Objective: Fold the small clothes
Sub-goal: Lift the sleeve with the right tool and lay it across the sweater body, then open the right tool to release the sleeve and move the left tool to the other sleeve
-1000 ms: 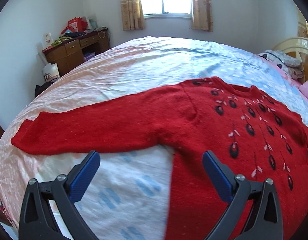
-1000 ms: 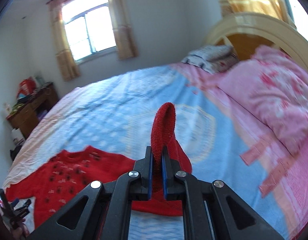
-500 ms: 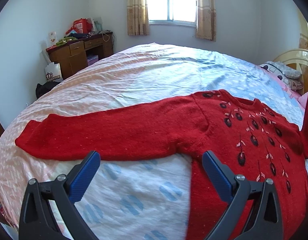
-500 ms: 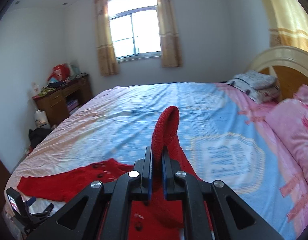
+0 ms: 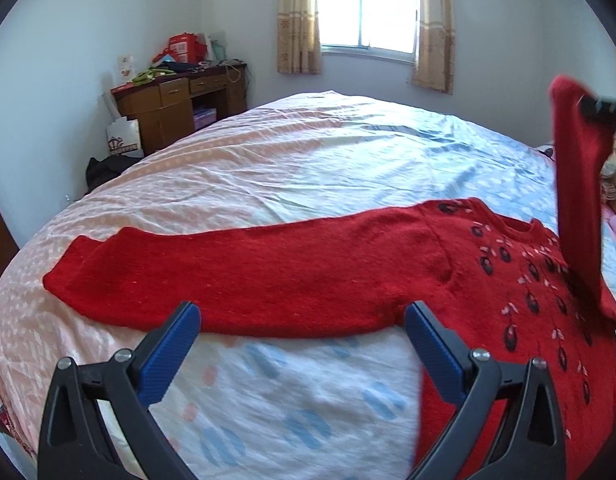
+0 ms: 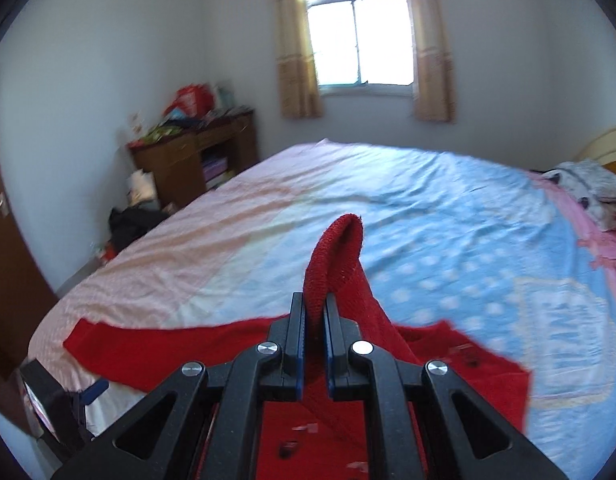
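A small red knit sweater [image 5: 488,292] with dark flower motifs lies flat on the bed. Its left sleeve [image 5: 235,272] stretches out toward the left. My left gripper [image 5: 301,324] is open and empty, just in front of that sleeve's lower edge. My right gripper [image 6: 315,320] is shut on the cuff of the right sleeve [image 6: 340,256] and holds it lifted above the sweater body [image 6: 448,364]. The raised sleeve also shows in the left wrist view [image 5: 580,200], at the right edge.
The bed [image 5: 308,152] has a pink and blue patterned sheet. A wooden desk [image 5: 179,108] with clutter stands at the back left. Folded clothes [image 6: 592,188] and a pink pillow lie near the headboard at the right. A window [image 5: 368,8] is at the back.
My right gripper has swung left and carried the lifted sleeve over the sweater body. My left gripper has shifted left along the flat sleeve, still open.
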Motion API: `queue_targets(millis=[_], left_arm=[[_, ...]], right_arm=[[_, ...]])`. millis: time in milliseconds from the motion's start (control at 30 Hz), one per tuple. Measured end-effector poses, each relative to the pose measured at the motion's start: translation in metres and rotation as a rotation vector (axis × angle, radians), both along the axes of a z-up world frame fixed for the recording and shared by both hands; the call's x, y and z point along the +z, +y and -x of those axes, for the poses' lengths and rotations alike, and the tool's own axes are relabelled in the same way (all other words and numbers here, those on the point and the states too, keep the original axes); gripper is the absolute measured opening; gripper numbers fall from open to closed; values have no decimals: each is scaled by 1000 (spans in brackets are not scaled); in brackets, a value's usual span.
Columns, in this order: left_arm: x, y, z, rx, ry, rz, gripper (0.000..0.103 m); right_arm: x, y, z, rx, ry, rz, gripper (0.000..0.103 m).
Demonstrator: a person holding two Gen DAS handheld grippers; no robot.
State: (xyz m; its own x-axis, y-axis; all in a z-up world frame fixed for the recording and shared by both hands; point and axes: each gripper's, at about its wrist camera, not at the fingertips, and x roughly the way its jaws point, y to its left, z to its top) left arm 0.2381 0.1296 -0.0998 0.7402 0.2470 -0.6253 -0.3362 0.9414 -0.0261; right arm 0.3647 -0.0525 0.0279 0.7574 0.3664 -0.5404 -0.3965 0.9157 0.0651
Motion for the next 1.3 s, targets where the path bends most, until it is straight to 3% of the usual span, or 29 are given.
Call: queue_targets(millis=[100,267,400,433,467,567,667,800,900,1000,1167,1300], left_arm=[[0,12,0,36,-6,-2,103],[-4,25,-2,70,-3,10,103],[-10,26,-3,68,11,6,103],[-11,24,-3,60,16,6,103],[-11,22,-2,50,16,8,103],[-9,12,0,-5,4,26,103],[-4,-4,-2,-77,-12,41,103],[5,-27,-13,-201,-14,84,103],[5,-44,-32,-249,-1,50,103],[-5,-56,-54,-251,41,-25,103],[-32,-70,-83,-185,136,-179,103],[-47,-68,-84,-139,180,-199,103]], right_arm=[[-40,41,-4,47,54,19,7],[-100,73,-13,77,165,36,7],[-150,91,-14,141,284,107,8],[-161,91,-13,151,312,130,10],[-167,86,-11,151,319,139,19],[-164,52,-3,152,337,82,50],[-153,7,7,135,350,54,51],[-141,-59,30,54,305,125,51],[-137,-94,44,18,294,119,52],[-137,-121,58,-24,262,145,52],[-147,-181,54,-223,237,204,52],[-156,-224,36,-332,269,156,52]])
